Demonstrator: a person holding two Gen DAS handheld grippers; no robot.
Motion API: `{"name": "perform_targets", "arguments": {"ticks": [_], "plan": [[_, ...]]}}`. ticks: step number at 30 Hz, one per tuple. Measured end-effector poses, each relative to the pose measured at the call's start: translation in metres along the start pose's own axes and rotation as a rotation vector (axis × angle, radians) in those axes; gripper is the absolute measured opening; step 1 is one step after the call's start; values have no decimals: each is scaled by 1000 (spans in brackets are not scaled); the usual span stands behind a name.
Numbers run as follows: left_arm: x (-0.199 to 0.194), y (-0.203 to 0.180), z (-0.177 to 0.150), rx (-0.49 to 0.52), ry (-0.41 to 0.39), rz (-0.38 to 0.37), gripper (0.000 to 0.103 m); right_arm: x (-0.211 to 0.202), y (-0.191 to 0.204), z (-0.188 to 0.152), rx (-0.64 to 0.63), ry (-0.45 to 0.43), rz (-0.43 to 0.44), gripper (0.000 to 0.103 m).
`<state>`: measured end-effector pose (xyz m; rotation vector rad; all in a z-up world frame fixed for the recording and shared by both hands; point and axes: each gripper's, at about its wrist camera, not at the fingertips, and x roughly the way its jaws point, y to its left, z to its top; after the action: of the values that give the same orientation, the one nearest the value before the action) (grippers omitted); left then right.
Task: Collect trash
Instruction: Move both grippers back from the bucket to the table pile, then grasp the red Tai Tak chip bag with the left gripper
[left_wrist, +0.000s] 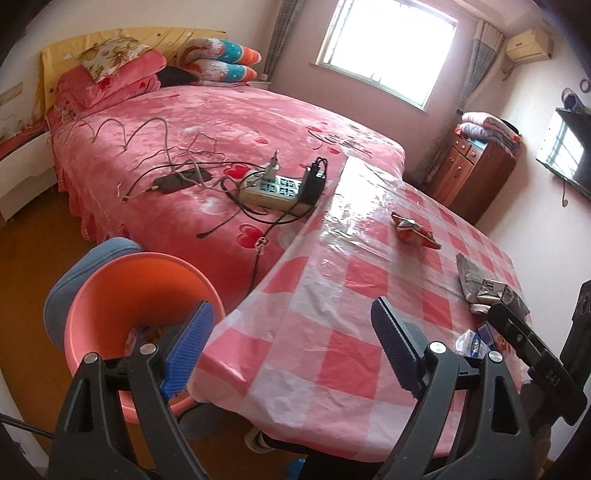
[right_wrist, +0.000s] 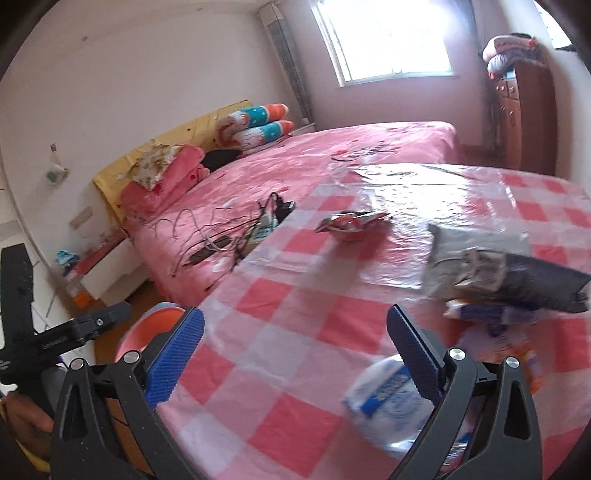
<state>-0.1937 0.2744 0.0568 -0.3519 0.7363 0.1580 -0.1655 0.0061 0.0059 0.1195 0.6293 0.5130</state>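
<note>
Three wrappers: red crumpled (left_wrist: 415, 232), grey-black (right_wrist: 498, 273), blue-white (right_wrist: 388, 395).

1. The left gripper (left_wrist: 291, 343) hangs with jaws spread wide and nothing between them, over the checkered tablecloth (left_wrist: 332, 295).
2. The orange bin (left_wrist: 110, 295) sits below the table edge, apparently holding wrappers.
3. A red wrapper (left_wrist: 415, 230) lies farther along the cloth.

From my right wrist view, the blue-and-white wrapper (right_wrist: 388, 398) at five o'clock smears with blur, part hidden behind my tongs. The pink bin's (left_wrist: 110, 295) contents stay unreadable.
</note>
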Motion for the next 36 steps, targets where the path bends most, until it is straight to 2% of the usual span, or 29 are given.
{"name": "perform_targets", "arguments": {"ticks": [6,11,19,22,25,29,33,36], "plan": [[2,-22,-4,44,18,-5,87,-14,-9,1,-41,-35,-110,98],[4,-44,-8,89,29,-11,87,-26,-24,2,-18,-63,-129,98],[8,-74,-12,146,46,-24,87,-49,-63,5,66,-142,-173,98],[9,-91,-10,177,48,-42,87,-60,-86,5,135,-174,-197,98],[8,-111,-3,203,40,-66,87,-70,-114,3,252,-183,-174,98],[11,-141,9,252,25,-108,87,-78,-154,-3,442,-176,-95,98],[22,-171,22,293,35,-149,87,-72,-179,-12,594,-118,20,98],[36,-191,32,327,57,-169,87,-63,-186,-17,655,-78,82,95]]}}
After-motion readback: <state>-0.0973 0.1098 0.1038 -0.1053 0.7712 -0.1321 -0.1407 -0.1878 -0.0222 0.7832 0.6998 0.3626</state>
